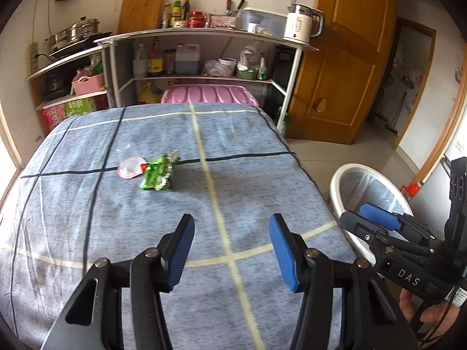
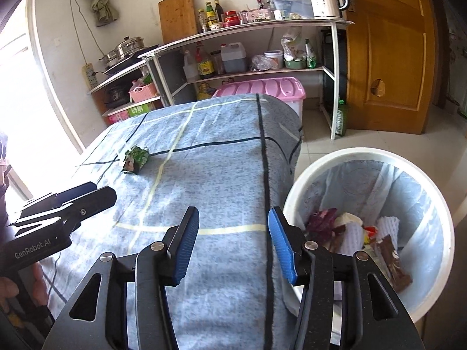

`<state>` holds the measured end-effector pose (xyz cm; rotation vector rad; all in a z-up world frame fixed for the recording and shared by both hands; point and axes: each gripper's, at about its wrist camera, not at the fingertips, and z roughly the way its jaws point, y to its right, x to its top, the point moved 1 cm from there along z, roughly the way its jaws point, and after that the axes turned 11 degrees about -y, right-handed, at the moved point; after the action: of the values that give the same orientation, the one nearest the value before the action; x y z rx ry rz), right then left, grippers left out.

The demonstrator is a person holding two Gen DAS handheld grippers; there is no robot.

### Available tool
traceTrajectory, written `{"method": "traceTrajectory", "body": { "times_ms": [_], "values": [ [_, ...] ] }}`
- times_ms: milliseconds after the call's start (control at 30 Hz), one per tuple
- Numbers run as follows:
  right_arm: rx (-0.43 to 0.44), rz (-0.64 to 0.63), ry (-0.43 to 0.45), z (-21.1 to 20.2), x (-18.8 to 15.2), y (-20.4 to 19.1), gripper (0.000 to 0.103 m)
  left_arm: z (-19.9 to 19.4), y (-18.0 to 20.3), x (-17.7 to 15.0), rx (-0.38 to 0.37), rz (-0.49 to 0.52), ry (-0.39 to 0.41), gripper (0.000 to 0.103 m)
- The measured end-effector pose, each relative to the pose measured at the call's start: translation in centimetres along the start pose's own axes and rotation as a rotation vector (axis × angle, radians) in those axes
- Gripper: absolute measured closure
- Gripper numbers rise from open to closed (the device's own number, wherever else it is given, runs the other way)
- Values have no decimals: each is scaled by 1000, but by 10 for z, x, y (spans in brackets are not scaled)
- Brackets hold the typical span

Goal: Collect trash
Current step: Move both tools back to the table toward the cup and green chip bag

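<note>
left tool [image 1: 232, 250]: apart, empty. right tool [image 2: 233, 245]: apart, empty, by lined bin [image 2: 437, 204]. green wrapper [image 1: 159, 172] and plastic cup [image 1: 130, 164] remain mid-counter [image 1: 262, 175]. step: between pickups; next, reach forward for wrapper.

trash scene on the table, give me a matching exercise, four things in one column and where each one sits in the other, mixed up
Things:
1. green snack wrapper
2. white trash bin
3. electric kettle
4. pink storage box

Places:
A. on the floor beside the table's right edge
B. on the top shelf, next to the wooden door
C. on the blue checked tablecloth, beside a clear plastic cup
D. under the shelf, behind the table's far edge

Pairs: 1-C, 2-A, 3-B, 4-D
</note>
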<state>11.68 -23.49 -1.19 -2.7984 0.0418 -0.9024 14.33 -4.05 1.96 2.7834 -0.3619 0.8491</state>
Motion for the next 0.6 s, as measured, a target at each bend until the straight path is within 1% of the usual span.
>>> {"method": "traceTrajectory", "body": {
  "times_ms": [167, 267, 433, 500, 600],
  "values": [
    [47, -24, -16, 20, 17, -27, 51, -1, -46, 7, 57, -65, 15, 47],
    [72, -31, -32, 34, 28, -40, 51, 1, -72, 14, 72, -99, 17, 47],
    [96, -51, -69, 57, 42, -63, 51, 9, -102, 23, 88, -130, 11, 46],
    [128, -56, -76, 65, 50, -72, 51, 14, -112, 27, 71, -142, 6, 45],
    [184, -55, -82, 75, 61, -86, 51, 18, -125, 30, 100, -154, 3, 45]
  ]
}}
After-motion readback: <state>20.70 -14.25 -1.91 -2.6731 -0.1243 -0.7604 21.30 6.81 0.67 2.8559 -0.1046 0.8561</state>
